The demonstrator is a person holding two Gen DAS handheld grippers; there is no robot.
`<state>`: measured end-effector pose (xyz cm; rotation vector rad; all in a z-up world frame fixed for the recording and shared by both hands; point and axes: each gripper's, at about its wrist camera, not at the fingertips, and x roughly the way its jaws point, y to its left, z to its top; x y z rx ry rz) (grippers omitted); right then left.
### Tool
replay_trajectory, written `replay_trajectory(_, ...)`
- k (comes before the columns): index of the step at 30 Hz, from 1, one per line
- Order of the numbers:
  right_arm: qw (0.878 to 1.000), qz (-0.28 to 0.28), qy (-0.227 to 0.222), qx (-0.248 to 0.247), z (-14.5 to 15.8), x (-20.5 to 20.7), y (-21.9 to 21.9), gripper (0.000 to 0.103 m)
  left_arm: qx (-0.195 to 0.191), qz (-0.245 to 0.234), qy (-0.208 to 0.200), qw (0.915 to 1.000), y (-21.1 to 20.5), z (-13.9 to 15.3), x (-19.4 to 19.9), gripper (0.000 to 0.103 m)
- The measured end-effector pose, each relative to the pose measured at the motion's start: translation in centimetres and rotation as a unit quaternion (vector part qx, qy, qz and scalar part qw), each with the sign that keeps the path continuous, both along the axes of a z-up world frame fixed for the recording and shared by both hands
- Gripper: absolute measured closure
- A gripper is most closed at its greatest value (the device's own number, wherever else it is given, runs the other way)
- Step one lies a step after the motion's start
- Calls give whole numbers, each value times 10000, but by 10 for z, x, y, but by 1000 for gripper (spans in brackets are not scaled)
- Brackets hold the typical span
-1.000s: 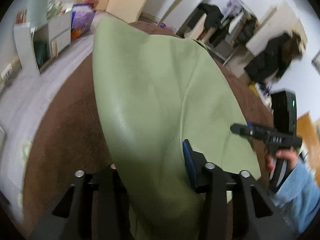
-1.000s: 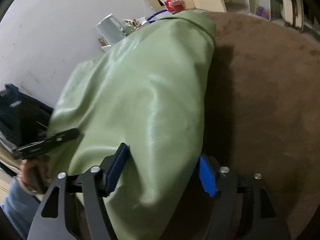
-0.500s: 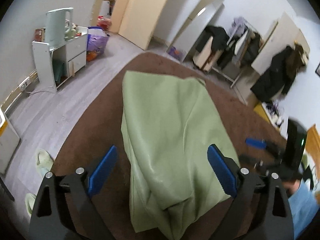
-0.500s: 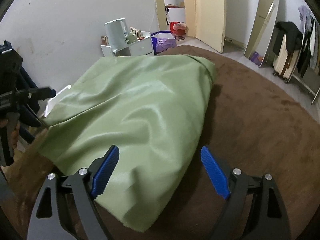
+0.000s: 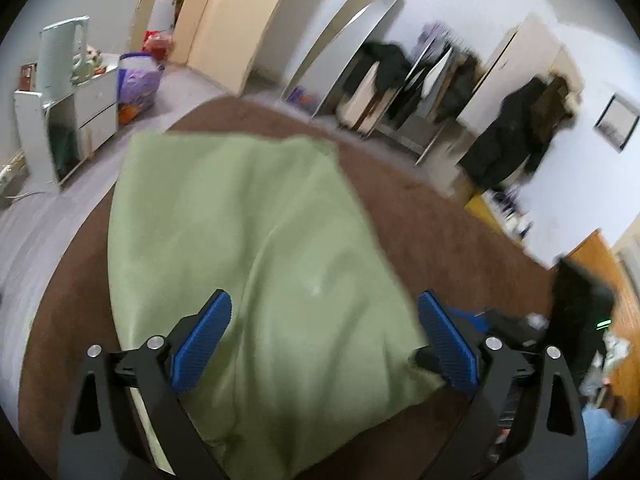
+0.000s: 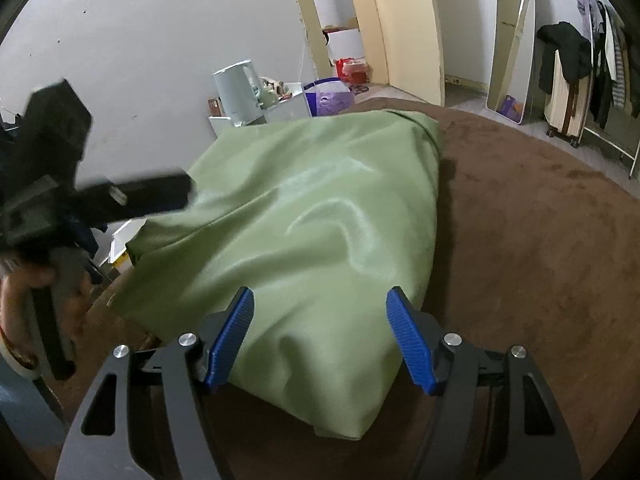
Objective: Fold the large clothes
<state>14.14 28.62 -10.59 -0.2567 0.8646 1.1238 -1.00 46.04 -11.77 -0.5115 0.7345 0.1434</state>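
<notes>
A light green garment (image 5: 248,240) lies folded in a loose, puffy heap on a round brown fuzzy surface (image 5: 440,216). My left gripper (image 5: 323,304) hovers above the garment's near end. Its jaws are opening wide, and the blue pads touch no fabric. In the right wrist view the same garment (image 6: 320,208) spreads ahead, with my right gripper (image 6: 320,300) over its near corner. Its jaws are closing, with the cloth below the gap and not pressed by the pads. A person's hand (image 6: 24,292) holds the left gripper, whose fingers (image 6: 160,194) reach over the garment's left corner.
A white cabinet (image 5: 64,128) with a pale kettle (image 6: 240,96) stands by the wall, a purple bag (image 5: 138,80) next to it. A leaning mirror (image 5: 348,40), a clothes rack with dark coats (image 5: 420,76) and a suitcase (image 6: 566,100) line the far side.
Both grippers have pulled back and risen off the garment. The left jaws, narrow in the fabric a second ago, let go and spread wide. The right jaws have narrowed a little.
</notes>
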Motion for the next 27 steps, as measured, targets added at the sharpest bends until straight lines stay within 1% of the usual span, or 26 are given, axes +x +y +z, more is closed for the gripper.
replay_trajectory(1, 10000, 23, -41, -50, -3, -2, 2, 35, 65, 71, 136, 9999, 5, -7, -1, 11)
replay_trajectory(4, 9997, 140, -3, -212, -15, -7, 11, 38, -12, 242, 183, 9995, 21, -23, -12, 12)
replay_trajectory(6, 9991, 184, -218, -328, -19, -13, 15, 38, -64, 241, 229, 9994, 32, -32, -17, 20)
replay_trajectory(7, 9984, 212, -331, -398, -21, -16, 18, 38, -99, 210, 322, 9992, 38, -40, -18, 24)
replay_trajectory(9, 9976, 259, -442, -473, -23, -20, 21, 38, -122, 101, 471, 9988, 45, -51, -17, 27)
replay_trajectory(14, 9962, 292, -580, -583, -29, -24, 20, 38, -35, -122, 656, 9978, 44, -60, -13, 29)
replay_trajectory(18, 9972, 228, -476, -522, -32, -17, 15, 38, -104, -133, 663, 9977, 49, -61, -15, 33)
replay_trajectory(21, 9977, 201, -407, -502, -33, -14, 14, 38, -169, -69, 600, 9980, 51, -61, -17, 34)
replay_trajectory(24, 9978, 167, -348, -532, -31, -13, 14, 38, -335, 101, 473, 9983, 53, -58, -21, 33)
replay_trajectory(25, 9979, 162, -326, -532, -30, -12, 14, 38, -362, 136, 471, 9981, 53, -57, -21, 31)
replay_trajectory(26, 9981, 146, -284, -520, -28, -11, 14, 36, -356, 162, 498, 9980, 51, -54, -21, 23)
replay_trajectory(27, 9983, 131, -242, -508, -27, -10, 14, 36, -319, 170, 538, 9979, 49, -51, -20, 17)
